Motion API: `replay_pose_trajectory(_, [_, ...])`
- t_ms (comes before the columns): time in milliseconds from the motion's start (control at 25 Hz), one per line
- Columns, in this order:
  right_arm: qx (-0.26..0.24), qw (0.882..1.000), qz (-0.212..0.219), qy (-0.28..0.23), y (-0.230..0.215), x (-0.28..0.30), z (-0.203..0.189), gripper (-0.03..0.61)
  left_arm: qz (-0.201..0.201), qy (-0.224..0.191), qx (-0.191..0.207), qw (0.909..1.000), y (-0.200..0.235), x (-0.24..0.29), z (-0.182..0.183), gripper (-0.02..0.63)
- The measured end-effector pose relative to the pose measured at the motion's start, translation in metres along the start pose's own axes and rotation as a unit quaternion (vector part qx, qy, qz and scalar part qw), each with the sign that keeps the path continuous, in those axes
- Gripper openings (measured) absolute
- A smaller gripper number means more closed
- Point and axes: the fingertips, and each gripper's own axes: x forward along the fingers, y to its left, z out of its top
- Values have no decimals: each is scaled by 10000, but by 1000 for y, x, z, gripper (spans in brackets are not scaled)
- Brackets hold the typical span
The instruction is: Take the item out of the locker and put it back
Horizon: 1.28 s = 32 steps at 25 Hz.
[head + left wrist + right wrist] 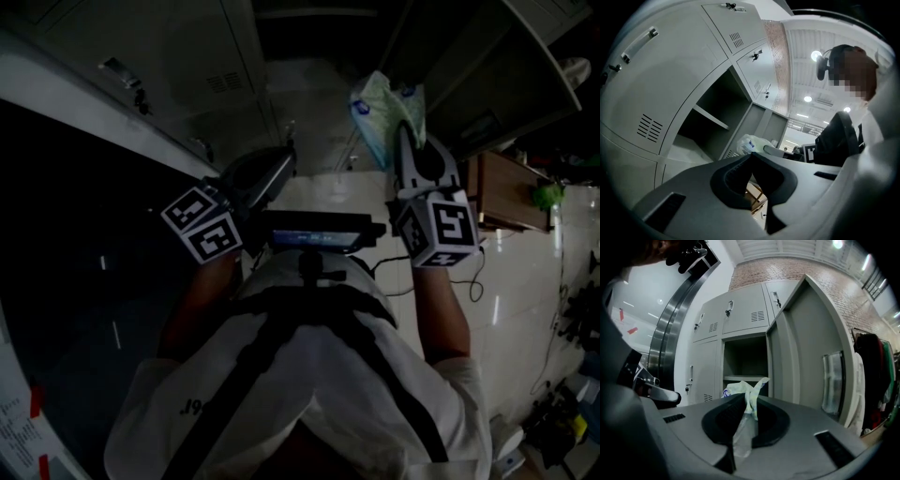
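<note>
In the head view my right gripper (405,133) is shut on a pale green-white plastic bag (386,111) with blue print, held up in front of the open locker. In the right gripper view the bag (749,389) is pinched between the jaws of the right gripper (746,398), with its knotted top sticking out ahead. Beyond it is the open compartment (744,358), with a bare shelf and its door (811,348) swung to the right. My left gripper (279,167) is to the left, shut with nothing in it. In its own view the left gripper (751,156) points past the bag (749,143) and the compartment (710,117).
Closed grey locker doors (743,312) with small latches surround the open one. A wooden piece of furniture (506,192) with a green object (547,195) stands at the right. Clothes (876,376) hang right of the lockers. A cable (473,281) lies on the pale floor.
</note>
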Motion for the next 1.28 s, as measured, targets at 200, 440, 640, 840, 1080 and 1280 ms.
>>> replay_pose_trajectory(200, [114,9999,-33,96,-3,-7,-10,21,24,29,-34,10000,-1,-4,-3,2])
replay_pose_trajectory(440, [162,9997,4,185,-2,-12,-23,21,19,114,-131,9998,-1,-8,-13,2])
replay_pose_trajectory(640, [165,9992,-12,364,-2,-18,-38,21,32,162,-219,9996,-1,-12,-21,2])
replay_pose_trajectory(840, [276,9988,4,413,3,-19,-40,21,20,191,-248,9995,-2,-15,-24,2])
replay_pose_trajectory(1080, [299,9983,12,498,8,-24,-48,21,-32,253,-280,9993,-7,-19,-32,2])
replay_pose_trajectory(1280, [327,9977,41,587,12,-27,-57,20,-81,315,-312,9990,-9,-20,-39,2])
